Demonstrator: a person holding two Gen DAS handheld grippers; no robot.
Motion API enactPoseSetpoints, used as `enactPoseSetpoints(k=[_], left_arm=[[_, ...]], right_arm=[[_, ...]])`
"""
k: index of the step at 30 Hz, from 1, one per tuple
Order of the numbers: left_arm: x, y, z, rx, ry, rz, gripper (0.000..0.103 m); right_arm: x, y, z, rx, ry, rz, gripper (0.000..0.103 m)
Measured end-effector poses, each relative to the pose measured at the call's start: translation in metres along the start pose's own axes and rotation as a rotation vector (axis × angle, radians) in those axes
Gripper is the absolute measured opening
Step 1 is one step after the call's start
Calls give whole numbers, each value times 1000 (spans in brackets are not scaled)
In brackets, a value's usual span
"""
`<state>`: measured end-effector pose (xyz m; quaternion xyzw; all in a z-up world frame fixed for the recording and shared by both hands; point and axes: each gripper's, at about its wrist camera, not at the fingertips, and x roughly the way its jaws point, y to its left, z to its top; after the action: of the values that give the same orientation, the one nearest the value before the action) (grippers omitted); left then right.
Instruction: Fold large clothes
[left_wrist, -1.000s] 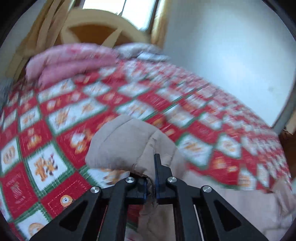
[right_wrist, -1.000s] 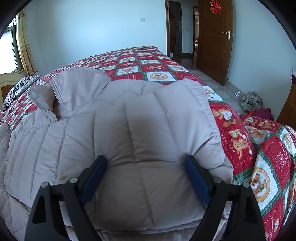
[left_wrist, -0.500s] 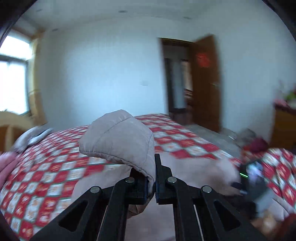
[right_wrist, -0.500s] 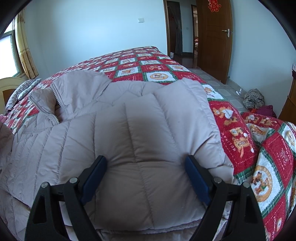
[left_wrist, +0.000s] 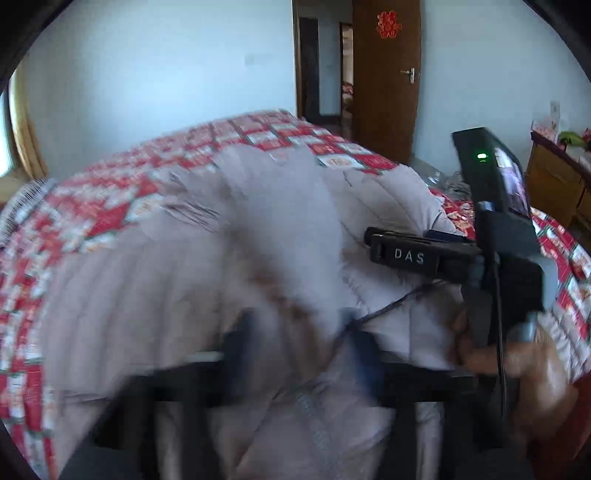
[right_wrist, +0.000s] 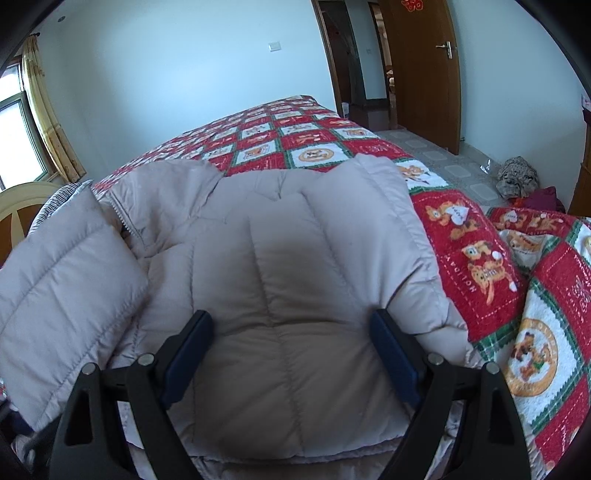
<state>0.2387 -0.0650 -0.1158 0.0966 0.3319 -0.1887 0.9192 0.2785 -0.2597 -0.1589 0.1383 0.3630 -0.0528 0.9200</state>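
A beige quilted down jacket (right_wrist: 280, 258) lies on the bed, its folded body in front of my right gripper (right_wrist: 291, 347), which is open and empty with its fingers spread just over the padding. A sleeve (right_wrist: 62, 280) hangs in at the left of the right wrist view. In the blurred left wrist view the jacket (left_wrist: 184, 258) fills the middle. My left gripper (left_wrist: 299, 347) has its jaws apart with a sleeve falling between and in front of them. The right gripper's body (left_wrist: 491, 240) shows at the right there.
The bed has a red, white and green patchwork quilt (right_wrist: 517, 280). A wooden door (right_wrist: 424, 70) and open doorway are at the back right. Clothes lie on the tiled floor (right_wrist: 517, 177). A window with a curtain (right_wrist: 48, 129) is at the left.
My left gripper swung the sleeve over from the pillow side towards the jacket body and opened; it was shut on the sleeve before. The right gripper stayed nearly still.
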Motion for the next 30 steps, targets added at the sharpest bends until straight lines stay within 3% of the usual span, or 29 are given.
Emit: enactPoseSetpoints(k=[1, 3, 8, 12, 14, 16, 19, 21, 23, 25, 30], left_arm=[[-7, 2, -4, 8, -31, 12, 92], [-28, 0, -14, 48, -83, 8, 92], [-57, 24, -27, -2, -85, 50, 92], [-67, 69, -42, -99, -71, 124, 92], [-63, 86, -40, -120, -67, 176, 92], [-60, 98, -33, -130, -73, 221, 92], [-52, 116, -11, -170, -71, 263, 92], [-36, 129, 5, -188, -42, 292, 92], [-23, 143, 13, -196, -37, 323, 92], [-8, 156, 15, -209, -20, 360, 92], [32, 190, -6, -293, 71, 448, 92]], right_arm=[[0, 0, 0, 2, -1, 1, 90], [0, -1, 0, 5, -1, 5, 90], [-28, -15, 2, 86, -6, 4, 89], [-89, -17, 2, 60, -115, -124, 89], [-124, 0, 4, -26, -203, -72, 88], [-137, 22, 9, -107, -221, -3, 84], [-121, 61, 17, -211, -150, 63, 78], [-90, 73, 18, -217, -56, 76, 60], [-54, 75, 10, -224, 47, 47, 34], [-30, 69, -2, -218, 109, 33, 30], [-14, 40, -23, -167, 144, 70, 28]])
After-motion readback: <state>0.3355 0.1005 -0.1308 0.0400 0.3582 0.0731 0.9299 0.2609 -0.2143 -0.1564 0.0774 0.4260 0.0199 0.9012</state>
